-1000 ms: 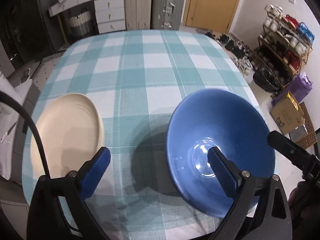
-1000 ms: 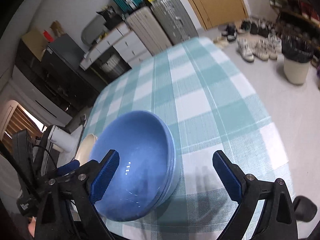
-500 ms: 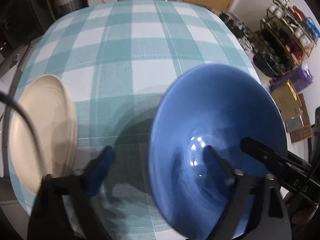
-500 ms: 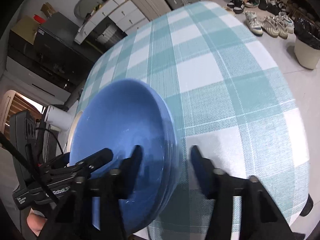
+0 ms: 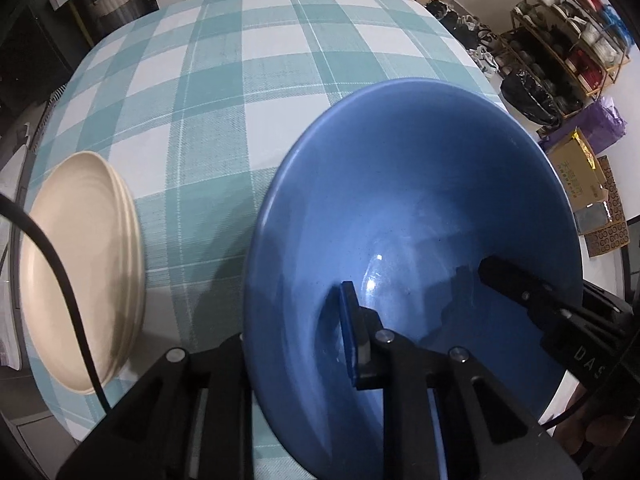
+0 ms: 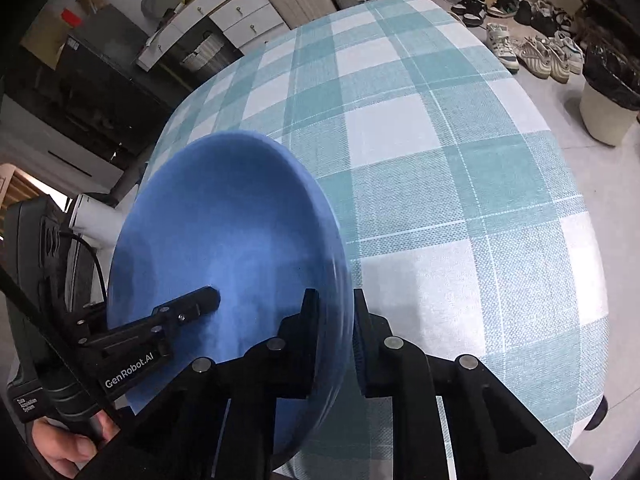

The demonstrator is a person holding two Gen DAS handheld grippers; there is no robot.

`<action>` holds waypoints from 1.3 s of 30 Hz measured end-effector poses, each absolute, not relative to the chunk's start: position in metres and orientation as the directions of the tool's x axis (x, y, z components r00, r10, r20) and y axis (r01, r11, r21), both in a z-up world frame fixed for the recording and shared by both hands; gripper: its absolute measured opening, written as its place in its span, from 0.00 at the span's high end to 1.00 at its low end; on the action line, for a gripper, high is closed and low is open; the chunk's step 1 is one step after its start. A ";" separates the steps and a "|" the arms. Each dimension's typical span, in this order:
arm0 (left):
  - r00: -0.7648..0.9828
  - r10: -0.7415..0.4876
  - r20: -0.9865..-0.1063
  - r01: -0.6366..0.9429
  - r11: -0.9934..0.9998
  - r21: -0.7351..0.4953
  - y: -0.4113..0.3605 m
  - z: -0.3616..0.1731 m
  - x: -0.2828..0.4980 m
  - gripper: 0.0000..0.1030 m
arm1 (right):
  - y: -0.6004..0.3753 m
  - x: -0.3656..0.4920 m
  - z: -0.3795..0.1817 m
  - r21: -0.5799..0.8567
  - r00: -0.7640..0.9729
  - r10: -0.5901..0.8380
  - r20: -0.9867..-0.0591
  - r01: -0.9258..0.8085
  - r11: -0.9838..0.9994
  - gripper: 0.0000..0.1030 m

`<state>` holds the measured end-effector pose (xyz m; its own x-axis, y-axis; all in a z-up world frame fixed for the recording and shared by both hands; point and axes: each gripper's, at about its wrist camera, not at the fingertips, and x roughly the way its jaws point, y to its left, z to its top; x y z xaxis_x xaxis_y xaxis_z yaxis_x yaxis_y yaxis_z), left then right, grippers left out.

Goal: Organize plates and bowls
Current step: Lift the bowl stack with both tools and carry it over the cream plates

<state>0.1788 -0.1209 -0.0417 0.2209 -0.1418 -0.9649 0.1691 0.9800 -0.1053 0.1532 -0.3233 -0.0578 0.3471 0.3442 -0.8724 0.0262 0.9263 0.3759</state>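
A large blue bowl [image 5: 420, 208] stands on the teal checked tablecloth [image 5: 240, 92], near its front edge. My left gripper [image 5: 296, 340] straddles the bowl's near-left rim. One blue pad lies against the inner wall and the other finger is hidden outside it. Its jaws are closing on the wall. From the other side, my right gripper [image 6: 336, 320] has the bowl's [image 6: 224, 232] rim between its two pads, jaws closing tight on it. Each view shows the other gripper's inner finger reaching into the bowl. Left of the bowl sits a stack of cream plates [image 5: 80, 264].
The tablecloth [image 6: 440, 160] stretches away behind the bowl. Off the table's right side are a shoe rack [image 5: 568, 28], a cardboard box [image 5: 580, 176] and a lined bin [image 6: 608, 104]. Drawers and suitcases stand at the back. A person's hand [image 6: 68, 452] holds the left gripper.
Both grippers dropped and tipped down onto the bowl. Their jaws went from wide open to closed on opposite sides of its rim. The bowl now fills more of each view.
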 end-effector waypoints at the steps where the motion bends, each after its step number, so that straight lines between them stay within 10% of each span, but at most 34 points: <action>1: 0.226 -0.141 -0.964 0.163 0.981 -0.105 -0.117 -0.040 0.179 0.81 | -0.321 0.153 -0.056 0.370 0.346 0.341 -0.874 0.020 0.929 0.85; 39: 0.298 -0.060 -0.953 -0.103 0.990 -0.095 0.050 0.028 0.186 0.78 | -0.151 0.207 0.026 0.293 0.236 0.331 -0.914 -0.181 0.939 0.90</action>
<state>0.1858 0.0501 0.0281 0.2977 -0.0604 -0.9527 -0.1026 0.9902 -0.0948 0.2071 -0.1514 0.0260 0.2362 0.3312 -0.9135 -0.1812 0.9387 0.2934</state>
